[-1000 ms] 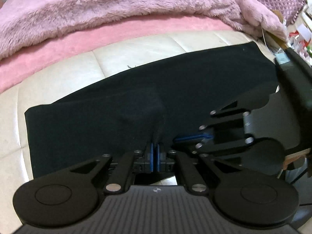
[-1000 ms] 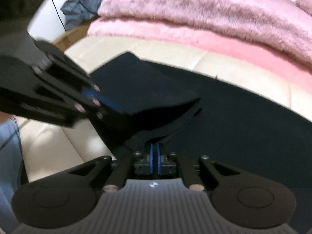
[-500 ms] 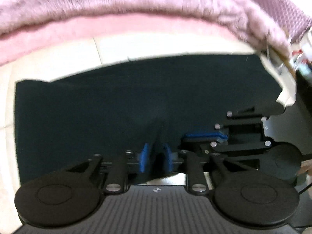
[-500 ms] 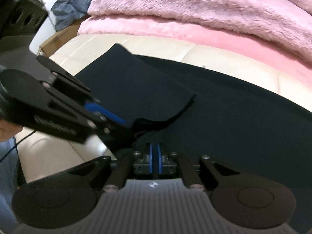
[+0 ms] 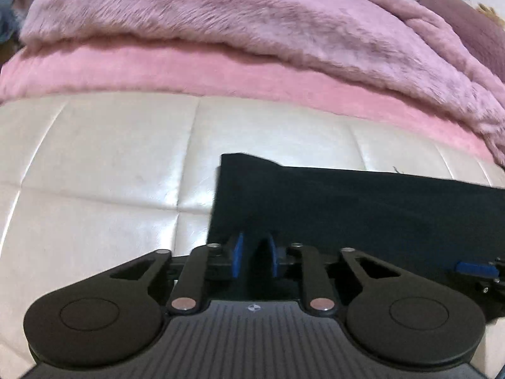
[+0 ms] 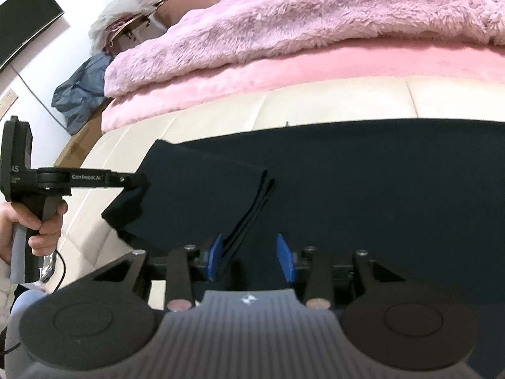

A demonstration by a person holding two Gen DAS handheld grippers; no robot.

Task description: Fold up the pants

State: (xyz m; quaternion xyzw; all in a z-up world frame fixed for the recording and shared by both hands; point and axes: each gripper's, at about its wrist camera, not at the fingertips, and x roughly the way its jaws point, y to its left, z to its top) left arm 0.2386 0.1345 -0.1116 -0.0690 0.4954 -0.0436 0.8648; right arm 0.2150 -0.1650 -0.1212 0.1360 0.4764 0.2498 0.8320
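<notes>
The black pants (image 5: 363, 208) lie flat on the cream quilted sofa seat (image 5: 110, 164), and they also show in the right wrist view (image 6: 363, 170). Their left end is folded over onto the rest, with a layered edge (image 6: 255, 202) showing. My left gripper (image 5: 254, 252) is open at the near left corner of the fold, with cloth between its blue pads. It appears side-on in the right wrist view (image 6: 139, 179). My right gripper (image 6: 251, 259) is open over the near edge of the pants, and its blue pad shows in the left wrist view (image 5: 475, 268).
Fluffy pink blankets (image 5: 252, 38) are piled along the back of the seat. In the right wrist view, a grey-blue bag (image 6: 79, 94), a cardboard box (image 6: 79, 145) and a dark screen (image 6: 25, 19) stand to the left beyond the sofa's end.
Both grippers carried the pants' end over, laid it down and opened. The left gripper's view has swung to the left end of the fold.
</notes>
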